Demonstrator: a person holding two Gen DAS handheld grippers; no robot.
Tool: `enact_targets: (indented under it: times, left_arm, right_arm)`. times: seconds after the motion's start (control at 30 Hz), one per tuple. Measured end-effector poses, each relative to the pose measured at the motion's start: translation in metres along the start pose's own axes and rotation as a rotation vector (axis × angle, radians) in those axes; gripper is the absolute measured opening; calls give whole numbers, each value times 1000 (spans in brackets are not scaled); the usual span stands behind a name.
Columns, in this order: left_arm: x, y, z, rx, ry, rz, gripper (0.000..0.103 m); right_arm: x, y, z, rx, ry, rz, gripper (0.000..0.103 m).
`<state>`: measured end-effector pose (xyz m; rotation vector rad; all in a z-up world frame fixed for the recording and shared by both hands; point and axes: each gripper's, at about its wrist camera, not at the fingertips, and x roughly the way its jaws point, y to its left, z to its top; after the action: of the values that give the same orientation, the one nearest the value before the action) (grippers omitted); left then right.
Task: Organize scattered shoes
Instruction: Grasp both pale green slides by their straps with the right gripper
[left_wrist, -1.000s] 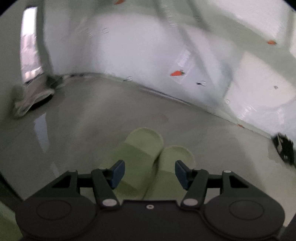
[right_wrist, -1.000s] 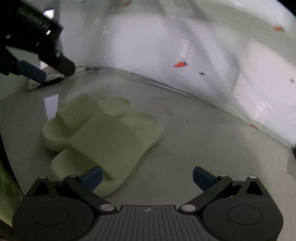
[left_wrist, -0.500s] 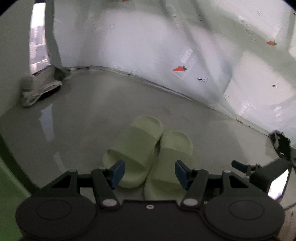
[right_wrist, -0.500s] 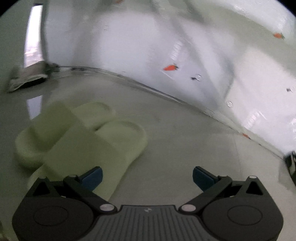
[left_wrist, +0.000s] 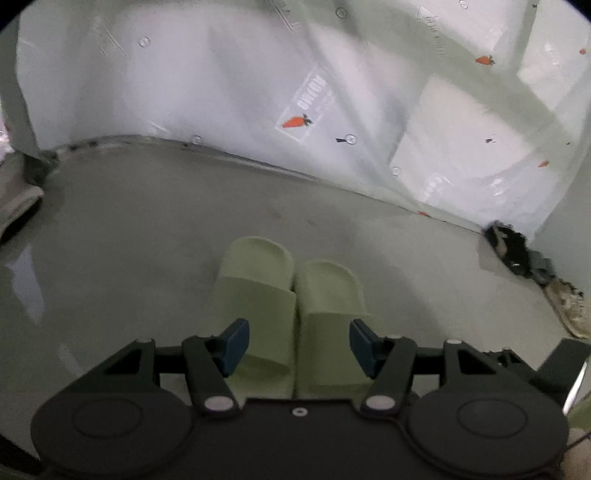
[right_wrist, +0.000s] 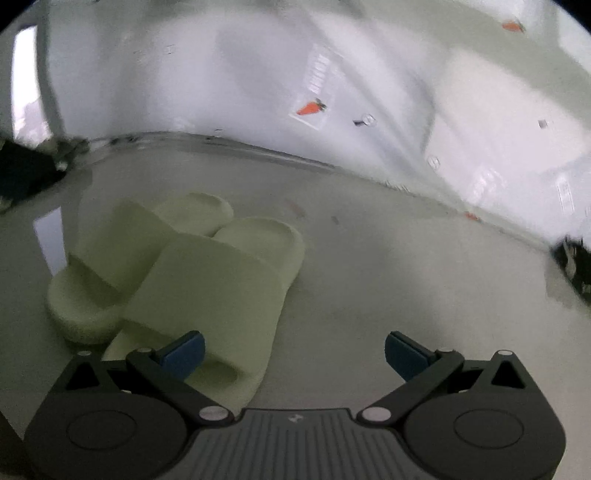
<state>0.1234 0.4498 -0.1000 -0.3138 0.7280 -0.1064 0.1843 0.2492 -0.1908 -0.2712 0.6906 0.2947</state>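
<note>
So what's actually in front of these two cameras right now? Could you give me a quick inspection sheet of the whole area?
Surface: grey glossy floor, bare around the slippers.
Job's things: two pale green slippers side by side, toes toward the wall.
Clutter: dark debris in the right corner; a pale cloth-like heap at the far left.
Grippers: left hand-held gripper open, above the slippers' heels; right hand-held gripper open, holding nothing.
Cables: nothing seen.
Surroundings: white sheeting with small orange carrot prints.
</note>
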Motion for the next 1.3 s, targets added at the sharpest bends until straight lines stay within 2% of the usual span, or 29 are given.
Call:
enact_targets:
  times: [0.2,0.33,0.47,0.6,0.77,0.83,0.9,0.93,1.07,1.2,1.27,1.3]
  left_arm:
    - [8,17,7,18,30,-68,61]
    - [8,26,8,30,42,-90,61]
    - [7,36,10,31,49,-102,61]
    - [5,44,11,28,49,-107,61]
    - [5,49,8,30,55,-104,61]
    - [7,51,7,34,66,-102,61]
    - [9,52,6,40,77,-102,61]
    - [11,53,6,44,85,-102,61]
    - [18,53,5,61,107,-112,61]
    - [24,53,9,80,124,-114,61]
    - [27,54,11,88,129,-112,61]
    - [28,54,11,91,131,-111,61]
  right_arm:
    - [1,11,-5,-2,81,33,103]
    - [8,27,-11,-37,91,-41,103]
    - [21,30,1,27,81,-107,102]
    - [30,32,4,24,79,-172,102]
    - [17,31,-7,145,121,-143,103]
    - [7,34,-14,186,116,-132,103]
    - [-12,42,-27,295,78,-84,102]
    - [-15,46,-28,310,64,-68,102]
    - [-16,66,-24,242,28,-27,97]
    - [-5,84,-20,251,20,7,94]
    - [-4,87,-19,249,-2,4,81]
    - [-3,89,-17,260,-4,13,80]
